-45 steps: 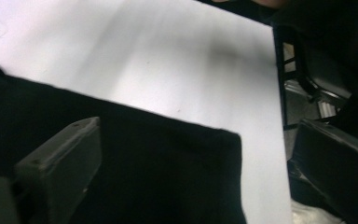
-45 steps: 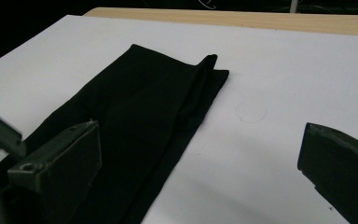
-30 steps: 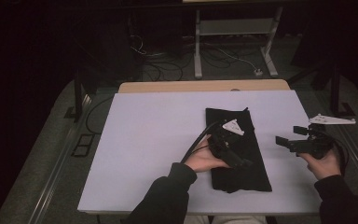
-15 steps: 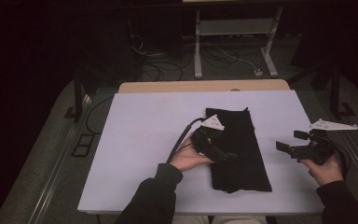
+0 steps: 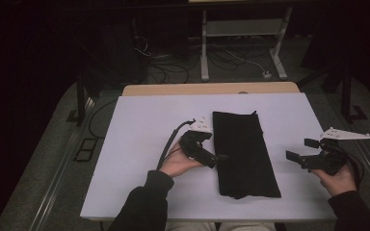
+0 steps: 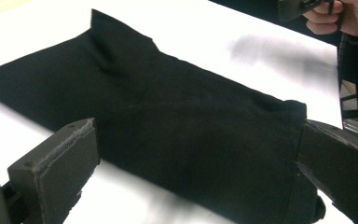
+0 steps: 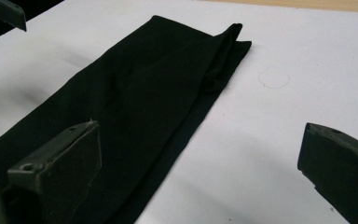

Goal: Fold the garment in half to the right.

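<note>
Lying flat, one black cloth [image 5: 243, 151], two claws open

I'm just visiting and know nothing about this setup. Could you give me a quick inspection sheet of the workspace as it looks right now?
Surface: white table top, with a wooden strip along its far edge.
Job's things: black cloth, folded into a long strip, lying flat on the table.
Clutter: nothing seen on the table besides the cloth.
Grippers: left gripper open, jaws at the cloth's left edge; right gripper open, off to the cloth's right, apart from it.
Cables: black cable trailing from the left gripper; loose cables on the floor beyond the table.
Surroundings: dark room, a metal stand behind the table.
</note>
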The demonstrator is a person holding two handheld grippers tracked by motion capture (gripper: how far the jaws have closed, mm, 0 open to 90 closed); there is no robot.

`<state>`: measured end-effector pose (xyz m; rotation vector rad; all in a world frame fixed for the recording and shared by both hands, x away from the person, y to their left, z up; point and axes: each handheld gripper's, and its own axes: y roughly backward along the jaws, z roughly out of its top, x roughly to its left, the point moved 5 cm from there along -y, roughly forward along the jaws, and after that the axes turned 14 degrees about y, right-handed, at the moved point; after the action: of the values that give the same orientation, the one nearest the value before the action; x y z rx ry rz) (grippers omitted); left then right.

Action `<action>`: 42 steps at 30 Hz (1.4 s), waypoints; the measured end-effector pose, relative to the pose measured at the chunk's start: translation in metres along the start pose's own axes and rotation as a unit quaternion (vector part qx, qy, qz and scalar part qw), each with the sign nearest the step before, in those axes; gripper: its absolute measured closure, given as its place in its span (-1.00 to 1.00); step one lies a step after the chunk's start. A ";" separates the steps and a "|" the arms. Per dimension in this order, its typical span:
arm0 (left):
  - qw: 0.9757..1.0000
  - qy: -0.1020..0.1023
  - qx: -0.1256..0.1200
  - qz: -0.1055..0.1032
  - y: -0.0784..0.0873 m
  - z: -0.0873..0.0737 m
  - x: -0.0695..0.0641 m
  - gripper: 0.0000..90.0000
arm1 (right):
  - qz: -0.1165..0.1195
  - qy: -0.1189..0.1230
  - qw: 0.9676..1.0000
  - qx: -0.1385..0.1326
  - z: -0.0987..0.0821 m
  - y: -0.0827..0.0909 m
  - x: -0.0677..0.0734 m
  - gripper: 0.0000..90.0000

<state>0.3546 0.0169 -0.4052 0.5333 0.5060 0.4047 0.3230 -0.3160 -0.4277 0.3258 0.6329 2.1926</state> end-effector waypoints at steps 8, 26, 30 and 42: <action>1.000 0.009 -0.018 0.015 0.018 -0.006 0.011 -1.00 | 0.005 0.003 1.000 -0.001 -0.006 0.003 0.005 -1.00; 0.997 0.030 -0.058 0.045 0.054 -0.021 0.032 -1.00 | 0.008 0.002 1.000 -0.001 -0.015 0.007 0.009 -1.00; 0.996 0.032 -0.061 0.053 0.063 -0.026 0.037 -1.00 | 0.007 0.005 1.000 -0.003 -0.016 0.008 0.008 -1.00; 0.994 0.042 -0.071 0.070 0.083 -0.036 0.049 -1.00 | 0.009 0.000 1.000 0.001 -0.018 0.008 0.007 -1.00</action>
<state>0.3546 0.1196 -0.4023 0.4163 0.5174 0.5941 0.3060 -0.3206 -0.4383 0.3328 0.6353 2.2089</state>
